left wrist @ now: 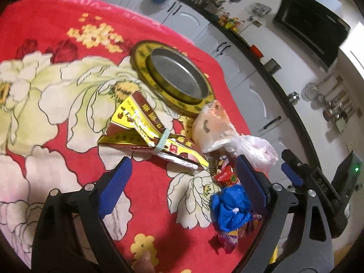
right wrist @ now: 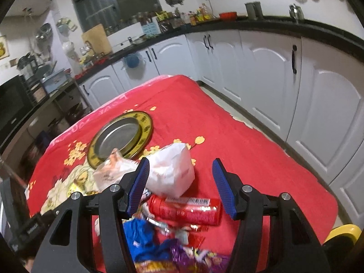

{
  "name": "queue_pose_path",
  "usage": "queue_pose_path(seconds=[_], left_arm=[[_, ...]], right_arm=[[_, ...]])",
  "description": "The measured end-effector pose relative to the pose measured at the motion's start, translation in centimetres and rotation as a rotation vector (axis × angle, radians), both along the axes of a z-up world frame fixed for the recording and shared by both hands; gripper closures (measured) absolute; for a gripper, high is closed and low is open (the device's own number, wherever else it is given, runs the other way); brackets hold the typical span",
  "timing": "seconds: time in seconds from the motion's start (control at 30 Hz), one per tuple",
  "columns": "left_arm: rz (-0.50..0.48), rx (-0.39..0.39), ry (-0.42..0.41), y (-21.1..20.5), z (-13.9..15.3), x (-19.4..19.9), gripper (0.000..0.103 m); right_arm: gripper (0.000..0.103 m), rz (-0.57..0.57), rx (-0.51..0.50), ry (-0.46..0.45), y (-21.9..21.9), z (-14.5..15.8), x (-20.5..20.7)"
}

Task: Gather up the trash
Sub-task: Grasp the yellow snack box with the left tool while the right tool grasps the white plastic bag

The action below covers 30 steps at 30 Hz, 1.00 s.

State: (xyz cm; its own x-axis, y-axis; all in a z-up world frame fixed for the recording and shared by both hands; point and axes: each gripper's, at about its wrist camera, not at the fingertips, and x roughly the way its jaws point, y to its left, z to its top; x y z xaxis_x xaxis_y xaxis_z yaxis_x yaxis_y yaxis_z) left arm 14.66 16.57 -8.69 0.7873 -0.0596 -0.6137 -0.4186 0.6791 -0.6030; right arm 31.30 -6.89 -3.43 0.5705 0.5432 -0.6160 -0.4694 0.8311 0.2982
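Left wrist view: the left gripper (left wrist: 182, 177) hangs above a table covered by a red cloth (left wrist: 56, 22) printed with large pale flowers. Its blue-padded jaws stand wide apart and hold nothing. Between and just beyond them lies the trash. A yellow-and-brown packet (left wrist: 145, 129), flattened and bound with a pale blue band, lies at the centre. To its right, touching it, sits a crumpled clear plastic bag (left wrist: 218, 125). Nearer the right-hand jaw lie a small red wrapper (left wrist: 227, 175) and a crumpled blue wrapper (left wrist: 229, 209), the latter resting just beside the pad. Behind the packet stands a round tin lid (left wrist: 173, 75) with a yellow printed rim and a grey metal centre. At the right edge the right gripper (left wrist: 293, 168) shows in part. A fingertip (left wrist: 142, 261) appears at the bottom edge.

Right wrist view: the right gripper (right wrist: 182, 184) points down at the same heap from the other side. Its jaws stand about half open and nothing is clamped between them. A white paper bag (right wrist: 175, 170) lies in the gap, close to the left-hand pad; whether it touches the pad cannot be told. Below it a red can (right wrist: 186, 211) lies on its side, with the blue wrapper (right wrist: 138, 234) and a purple wrapper (right wrist: 193, 254) nearest the camera. The tin lid (right wrist: 120, 136) lies further back on the cloth (right wrist: 227, 125), the clear bag (right wrist: 113, 170) overlapping its near rim. White kitchen cupboards (right wrist: 261, 72) under a dark worktop run behind the table.
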Motion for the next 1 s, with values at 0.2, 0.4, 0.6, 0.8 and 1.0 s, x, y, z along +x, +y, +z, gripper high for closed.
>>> queue_pose_path(seconds=[0.2, 0.4, 0.6, 0.8, 1.0], left_arm=[[0.051, -0.076, 0.017, 0.9, -1.3, 0.7, 0.022], [0.104, -0.136, 0.020, 1.9, -1.8, 1.1, 0.043], [0.103, -0.151, 0.032, 2.5, -2.3, 0.9, 0.068], [0.056, -0.137, 0.017, 2.6, -2.1, 0.5, 0.073], [0.007, -0.070, -0.003, 2.1, -0.9, -0.1, 0.078]], right_arm=[[0.060, 0.004, -0.001, 0.068, 1.1, -1.5, 1.4], [0.092, 0.029, 0.004, 0.076, 1.2, -2.0, 1.2], [0.096, 0.040, 0.049, 0.004, 0.6, -0.8, -0.6], [0.096, 0.003, 0.083, -0.060, -0.5, 0.8, -1.9], [0.096, -0.017, 0.122, -0.085, -1.4, 1.8, -3.3]])
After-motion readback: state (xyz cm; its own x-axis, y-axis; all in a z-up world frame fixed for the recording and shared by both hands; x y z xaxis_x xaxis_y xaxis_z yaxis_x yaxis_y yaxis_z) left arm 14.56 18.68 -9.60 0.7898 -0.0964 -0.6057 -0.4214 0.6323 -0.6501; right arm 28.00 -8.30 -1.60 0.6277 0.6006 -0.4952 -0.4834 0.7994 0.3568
